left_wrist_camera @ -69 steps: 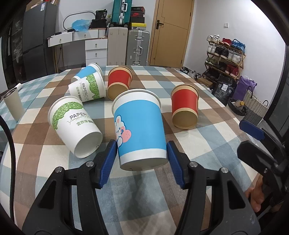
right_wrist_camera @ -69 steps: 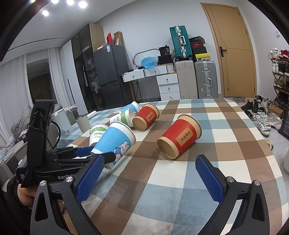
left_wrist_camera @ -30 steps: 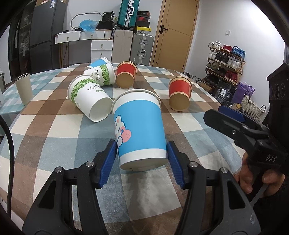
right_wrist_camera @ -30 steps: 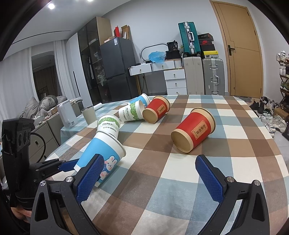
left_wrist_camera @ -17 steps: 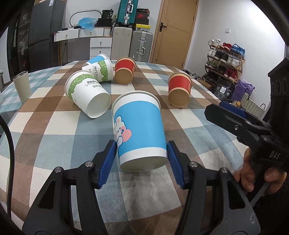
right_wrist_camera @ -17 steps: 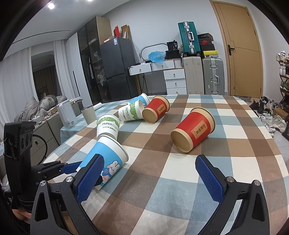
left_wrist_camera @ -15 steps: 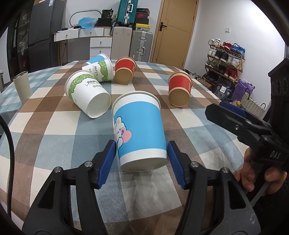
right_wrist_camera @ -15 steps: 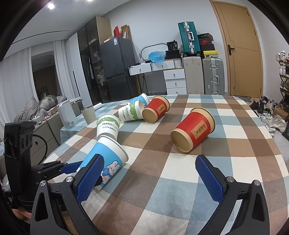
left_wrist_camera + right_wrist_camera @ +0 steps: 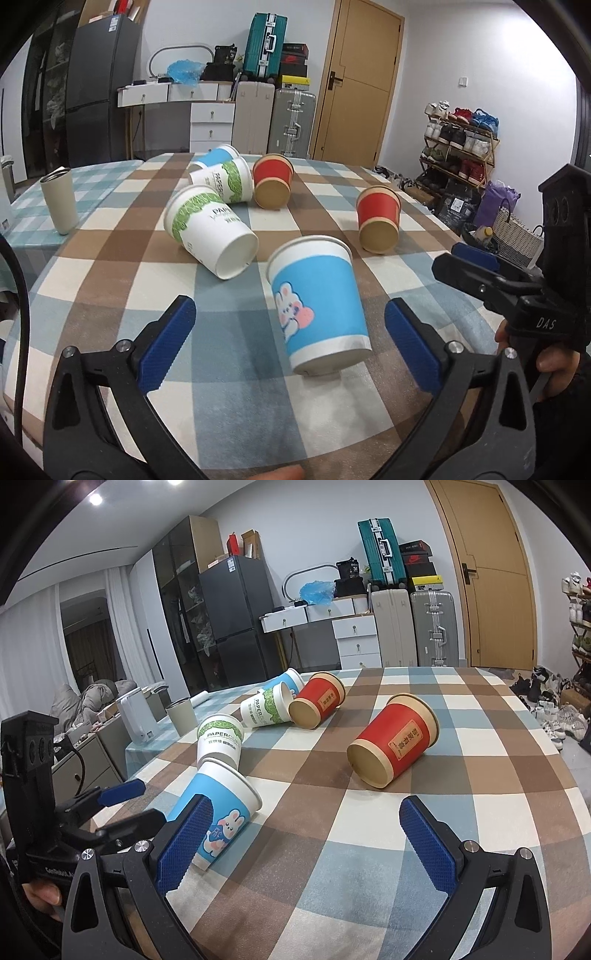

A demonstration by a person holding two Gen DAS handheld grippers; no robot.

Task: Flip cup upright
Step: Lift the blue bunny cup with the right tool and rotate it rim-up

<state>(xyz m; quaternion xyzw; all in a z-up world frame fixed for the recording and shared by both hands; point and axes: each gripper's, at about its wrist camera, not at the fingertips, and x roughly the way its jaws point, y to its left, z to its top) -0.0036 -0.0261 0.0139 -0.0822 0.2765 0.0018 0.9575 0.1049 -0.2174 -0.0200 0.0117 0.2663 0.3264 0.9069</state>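
A blue paper cup with a rabbit print point(image 9: 317, 302) stands mouth up on the checked tablecloth, close in front of my left gripper point(image 9: 291, 343), whose blue pads stand wide apart and clear of it. The cup also shows in the right wrist view point(image 9: 221, 812), behind the left pad of my right gripper point(image 9: 306, 838). My right gripper is open and empty and appears at the right of the left wrist view point(image 9: 476, 258). Several other cups lie on their sides: two red ones point(image 9: 378, 219) point(image 9: 272, 181) and two green-and-white ones point(image 9: 210, 229) point(image 9: 225, 181).
Another blue cup point(image 9: 216, 155) lies behind the green-and-white ones. A beige tumbler point(image 9: 59, 199) stands upright at the far left on a side table. The checked tablecloth point(image 9: 110, 258) covers the table. Drawers, suitcases and a shoe rack stand behind.
My left gripper has opened wide and let go of the blue rabbit cup, which now stands free on the table. The right gripper has not moved.
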